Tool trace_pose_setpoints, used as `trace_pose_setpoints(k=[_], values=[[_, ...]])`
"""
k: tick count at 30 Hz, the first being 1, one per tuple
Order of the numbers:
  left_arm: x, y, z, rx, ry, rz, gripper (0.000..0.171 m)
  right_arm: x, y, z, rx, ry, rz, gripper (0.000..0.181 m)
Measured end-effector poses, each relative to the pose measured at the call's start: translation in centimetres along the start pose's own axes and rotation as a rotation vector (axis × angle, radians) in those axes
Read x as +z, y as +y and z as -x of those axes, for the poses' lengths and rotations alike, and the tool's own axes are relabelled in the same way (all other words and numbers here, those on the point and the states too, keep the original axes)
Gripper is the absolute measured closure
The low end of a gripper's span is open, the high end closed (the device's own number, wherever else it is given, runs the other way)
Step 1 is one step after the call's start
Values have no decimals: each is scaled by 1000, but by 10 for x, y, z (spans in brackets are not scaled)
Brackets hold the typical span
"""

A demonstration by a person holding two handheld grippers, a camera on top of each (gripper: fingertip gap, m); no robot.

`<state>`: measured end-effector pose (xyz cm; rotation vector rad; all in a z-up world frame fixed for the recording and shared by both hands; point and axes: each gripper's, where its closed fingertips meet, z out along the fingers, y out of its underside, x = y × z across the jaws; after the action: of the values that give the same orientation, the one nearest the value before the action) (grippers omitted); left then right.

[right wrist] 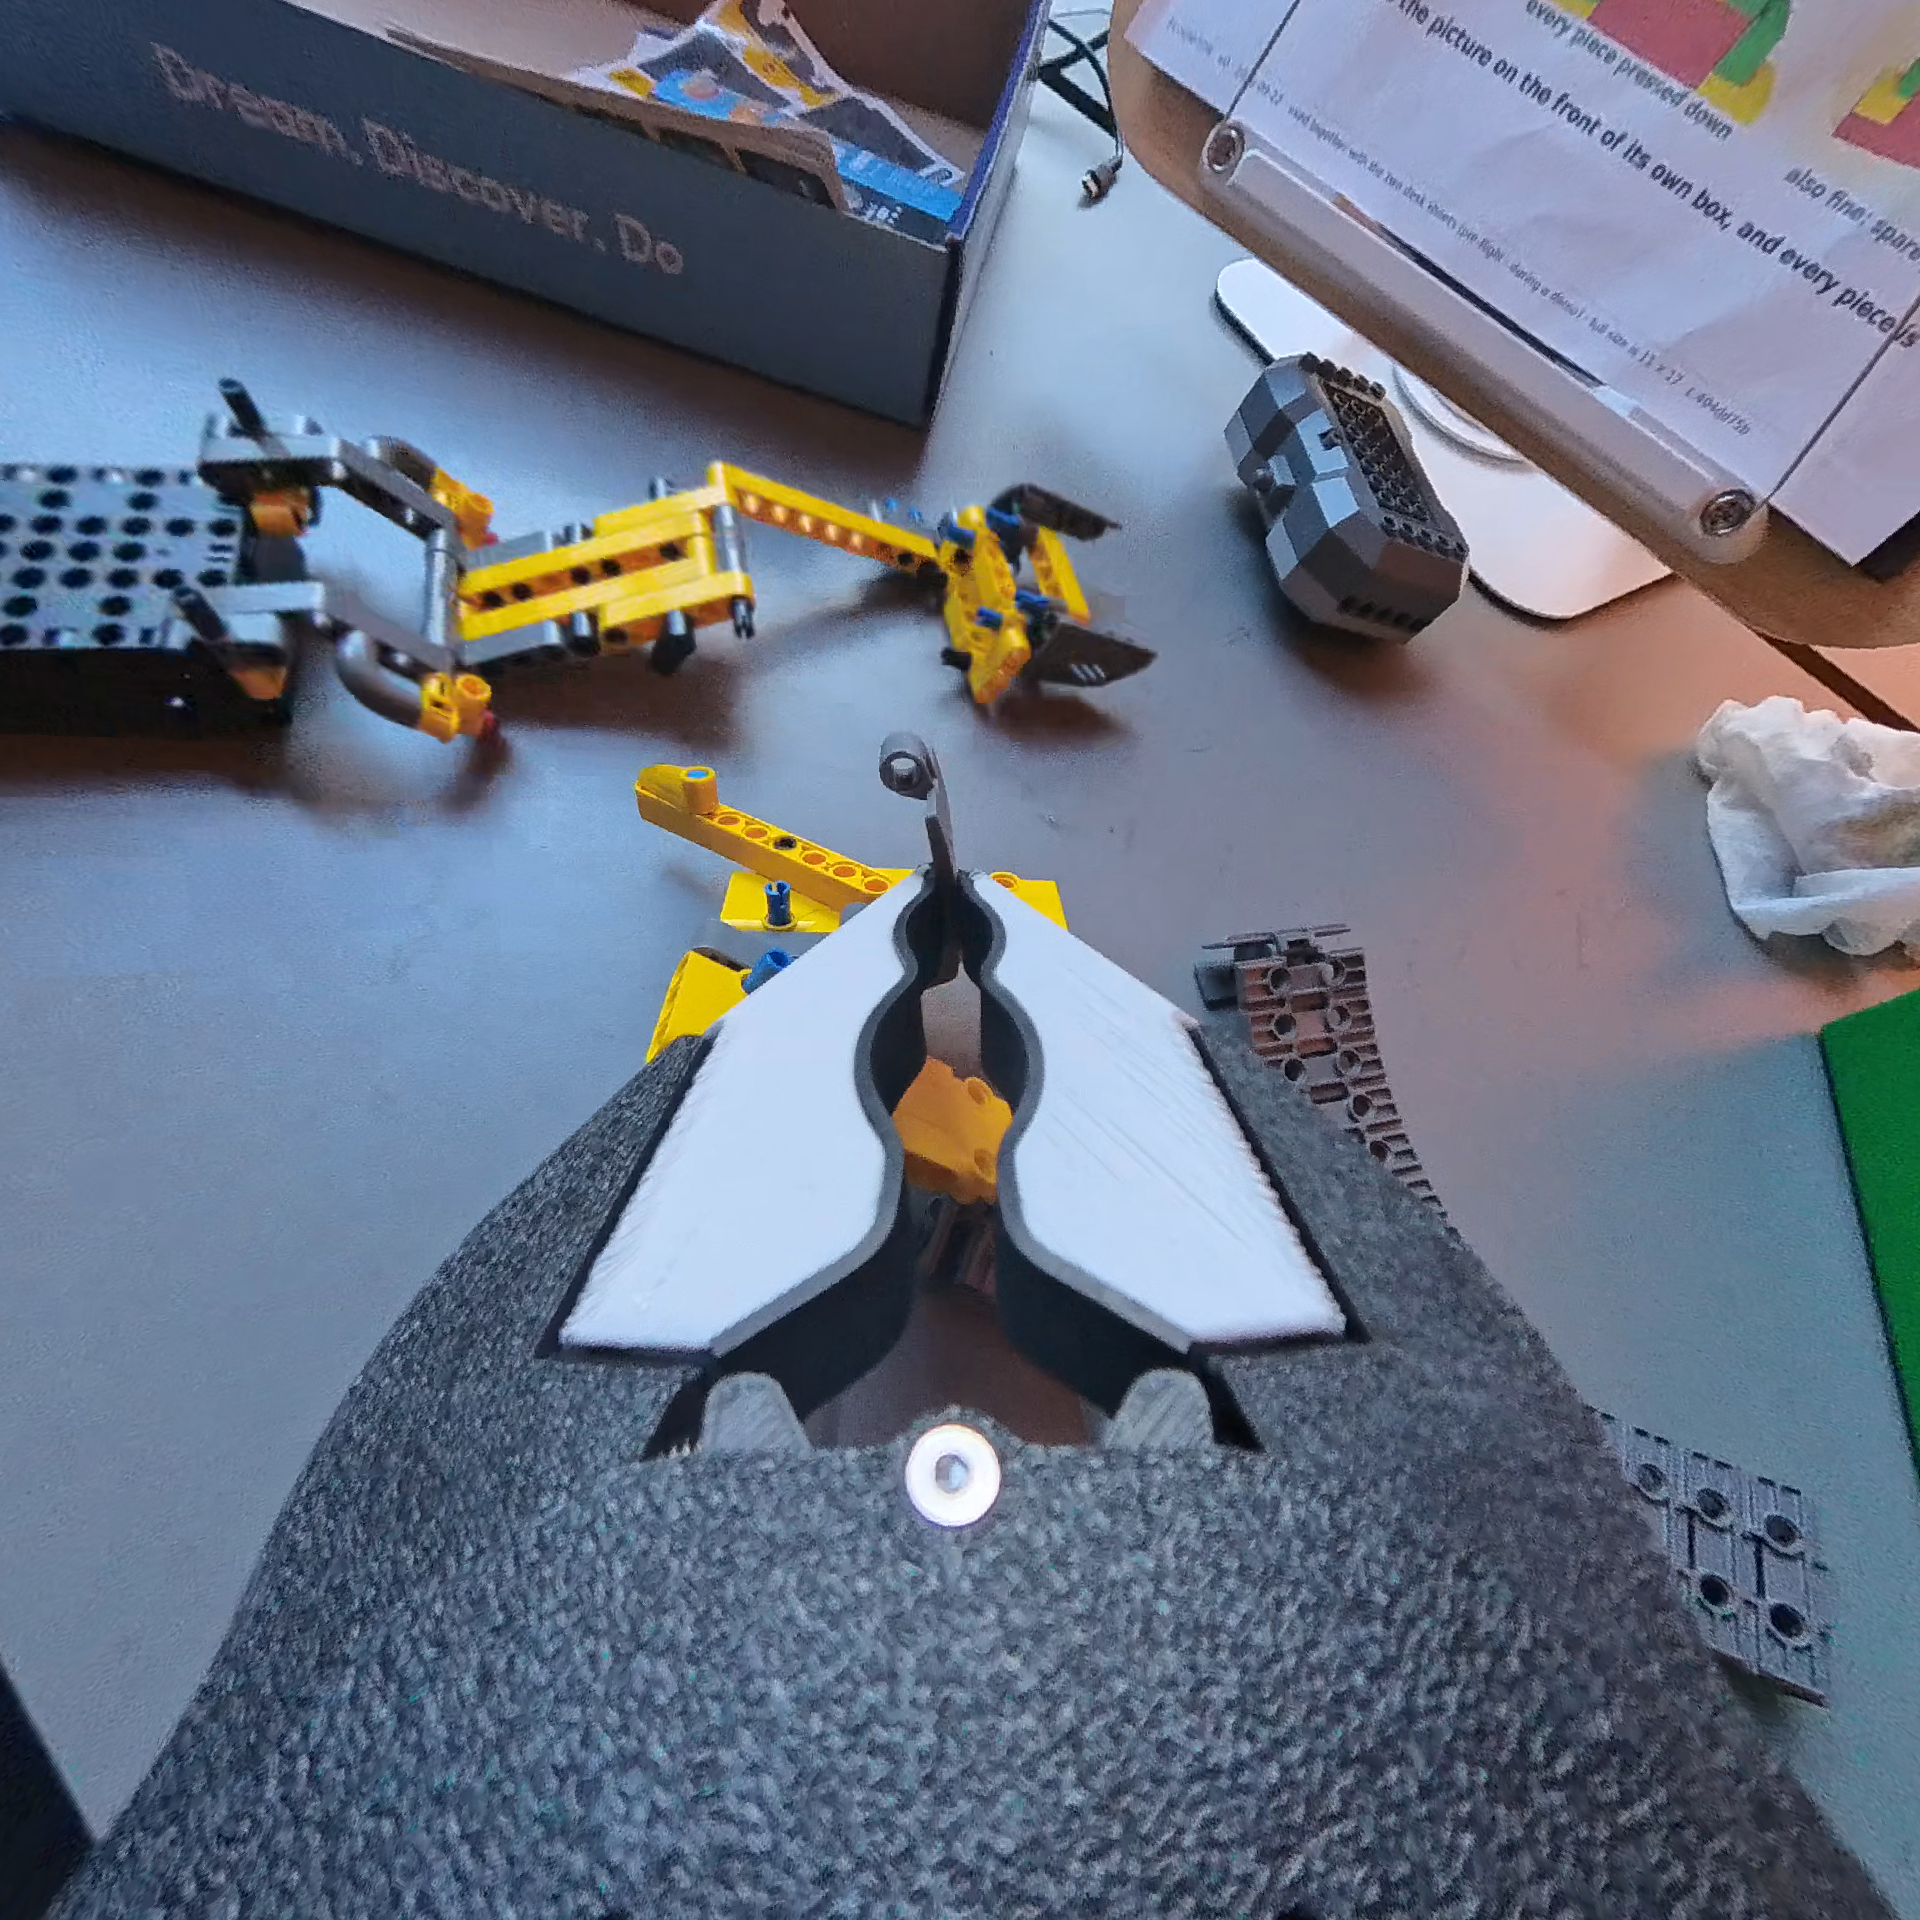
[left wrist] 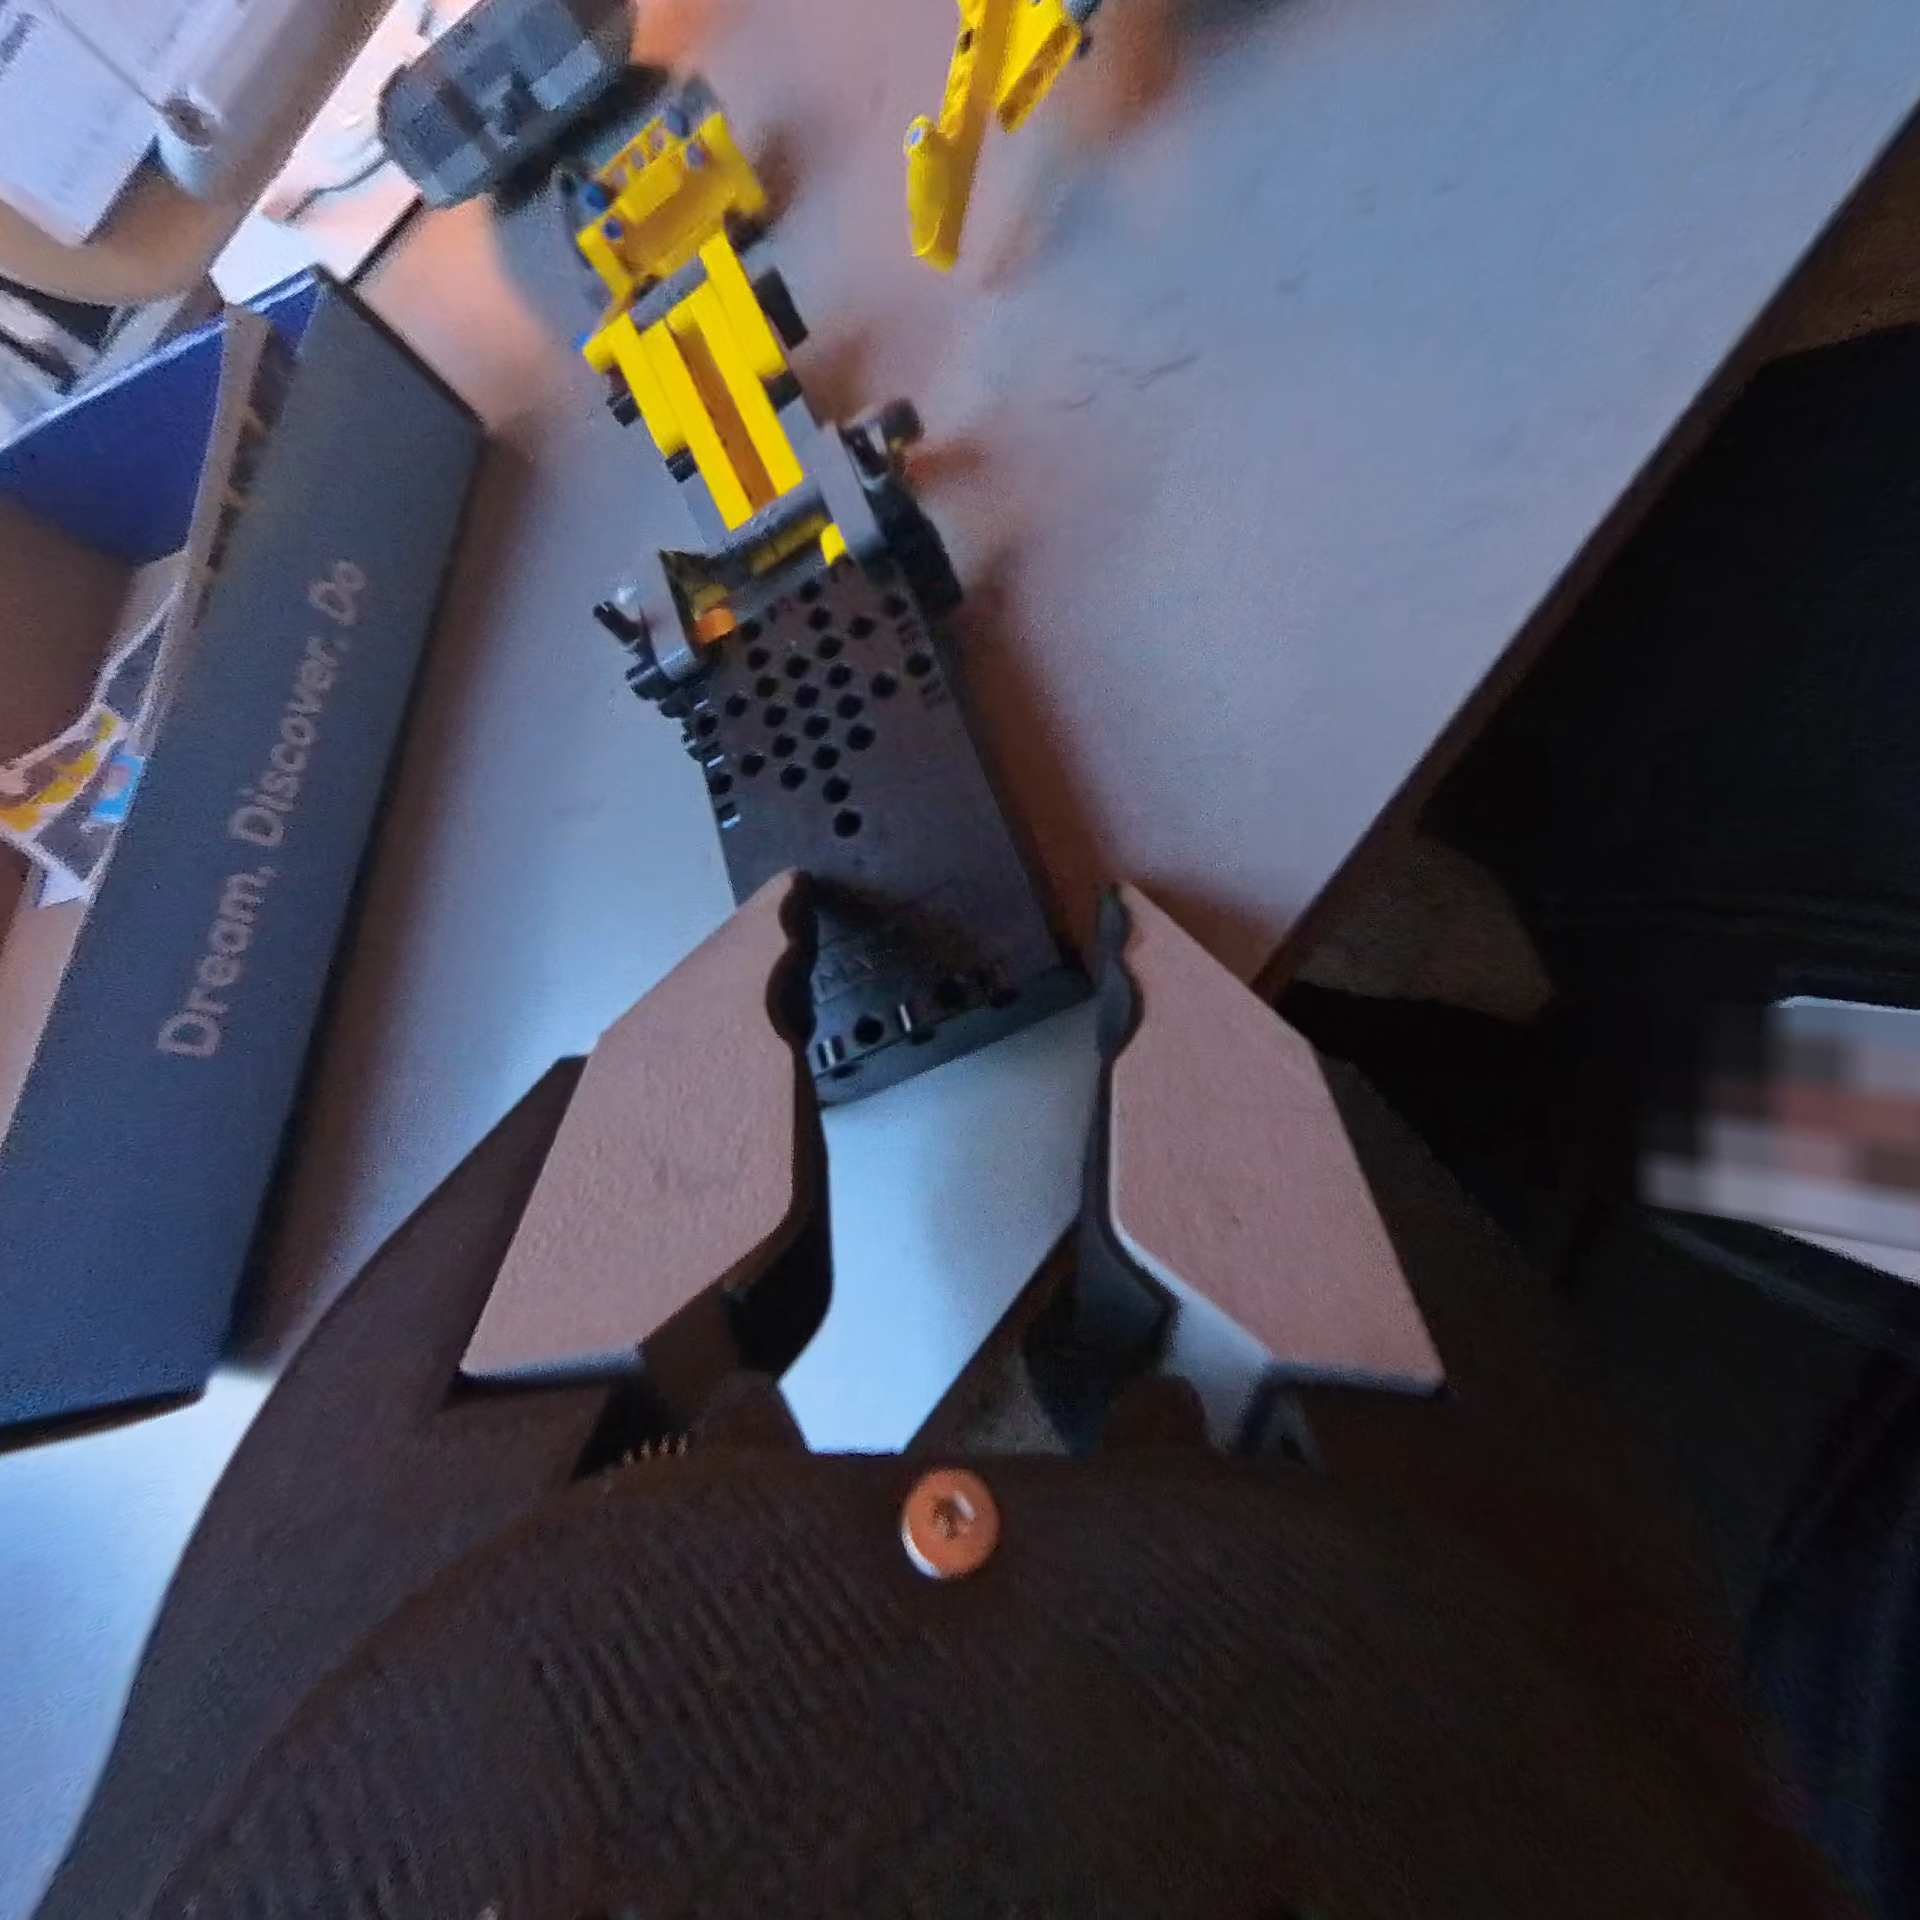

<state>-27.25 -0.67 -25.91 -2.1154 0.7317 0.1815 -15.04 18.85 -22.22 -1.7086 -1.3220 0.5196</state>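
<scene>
Yellow-and-black model [left wrist: 790, 665] on table [left wrist: 1351, 468]: left gripper [left wrist: 951, 935] clamps its black perforated base. Right gripper [right wrist: 948, 883] pinched tight on one thin grey link [right wrist: 928, 800], above one loose yellow assembly [right wrist: 769, 842]. One blue box [right wrist: 582, 208], one grey block [right wrist: 1345, 499].

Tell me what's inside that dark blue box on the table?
Inside the blue box lie crumpled printed paper sheets, colourful, resting against its brown inner wall. Whatever is beneath them or deeper in the box is hidden by the box wall.

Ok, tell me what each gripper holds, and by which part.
Left gripper: black perforated block, held by its near end. Right gripper: thin dark grey link, pinched at its lower end.
</scene>
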Motion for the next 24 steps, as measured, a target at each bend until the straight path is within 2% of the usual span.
trace_pose_setpoints(k=[3,5,9,11,14,18,19,21,24], values=[[-8,-6,-12,-54,89,-35,121,-6,0,2,6,-3,-11,181],[-17,-1,1,-71,62,-29,121,-12,2,6,12,-10,-22,181],[-30,21,32,-192,71,7,102,-24,8,11,18,-17,-41,181],[-31,27,34,-286,148,6,96,-27,10,11,34,-15,-50,181],[-26,31,24,-325,260,12,92,-29,9,13,61,-25,-71,181],[-17,34,4,-309,310,49,99,-31,9,18,59,-29,-73,181],[-16,33,0,-282,305,44,106,-31,10,19,49,-25,-66,181],[-18,26,-14,-267,341,23,113,-28,14,20,27,-15,-47,181],[-27,8,-51,-261,517,-36,112,-16,20,21,3,-2,-2,180]])
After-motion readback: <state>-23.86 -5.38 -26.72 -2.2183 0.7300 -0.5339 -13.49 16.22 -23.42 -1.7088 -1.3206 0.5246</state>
